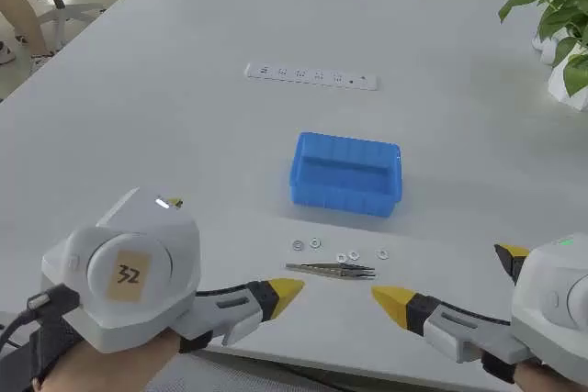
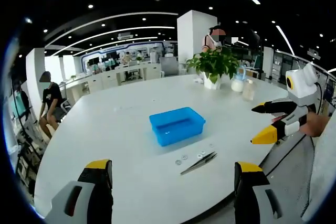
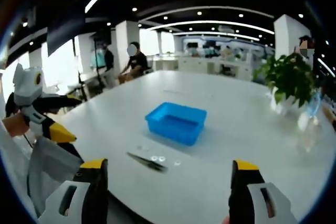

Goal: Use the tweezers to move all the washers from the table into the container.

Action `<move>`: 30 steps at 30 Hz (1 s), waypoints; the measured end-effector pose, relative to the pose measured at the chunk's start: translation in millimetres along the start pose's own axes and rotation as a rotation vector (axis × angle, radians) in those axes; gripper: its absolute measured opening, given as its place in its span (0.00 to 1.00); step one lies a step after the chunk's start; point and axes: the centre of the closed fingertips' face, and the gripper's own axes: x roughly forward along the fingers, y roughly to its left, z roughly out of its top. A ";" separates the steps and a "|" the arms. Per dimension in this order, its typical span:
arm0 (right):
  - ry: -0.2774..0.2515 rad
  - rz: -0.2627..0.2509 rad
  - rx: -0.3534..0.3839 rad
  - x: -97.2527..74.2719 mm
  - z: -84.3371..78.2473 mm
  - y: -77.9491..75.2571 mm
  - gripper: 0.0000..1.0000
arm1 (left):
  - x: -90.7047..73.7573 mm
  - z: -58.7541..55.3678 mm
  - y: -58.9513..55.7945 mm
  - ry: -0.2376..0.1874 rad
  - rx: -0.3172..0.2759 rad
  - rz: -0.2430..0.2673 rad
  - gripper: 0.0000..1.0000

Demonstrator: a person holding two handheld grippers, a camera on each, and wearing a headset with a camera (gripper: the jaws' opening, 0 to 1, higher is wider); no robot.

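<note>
A blue container [image 1: 345, 174] [image 2: 176, 125] [image 3: 176, 123] stands mid-table. Between it and the front edge lie several small washers [image 1: 315, 243] [image 2: 184, 157] [image 3: 158, 158] in a loose row. Steel tweezers [image 1: 331, 270] [image 2: 198, 162] [image 3: 147, 162] lie flat just in front of them. My left gripper [image 1: 231, 247] [image 2: 172, 167] [image 3: 68, 118] hovers open at the near left, its yellow tips empty. To the near right my right gripper [image 1: 452, 277] [image 3: 169, 165] [image 2: 260, 124] is held open too, holding nothing. Both are short of the tweezers and apart from them.
A white power strip [image 1: 310, 76] lies beyond the container. Potted plants [image 1: 560, 6] [image 2: 214, 65] [image 3: 290, 80] stand at the far right of the table. People sit or stand beyond the table [image 2: 50, 98]. The table's front edge [image 1: 367, 369] runs just under the grippers.
</note>
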 end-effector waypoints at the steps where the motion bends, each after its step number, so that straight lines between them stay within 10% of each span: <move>1: 0.003 0.003 0.000 0.8 -0.2 0.6 0.95 | 0.0 -0.1 0.5 -0.001 -0.001 0.002 0.99; 30: 0.018 0.001 -0.023 3.0 -2.3 1.4 0.96 | 3.2 -3.7 6.4 0.020 0.011 0.010 0.99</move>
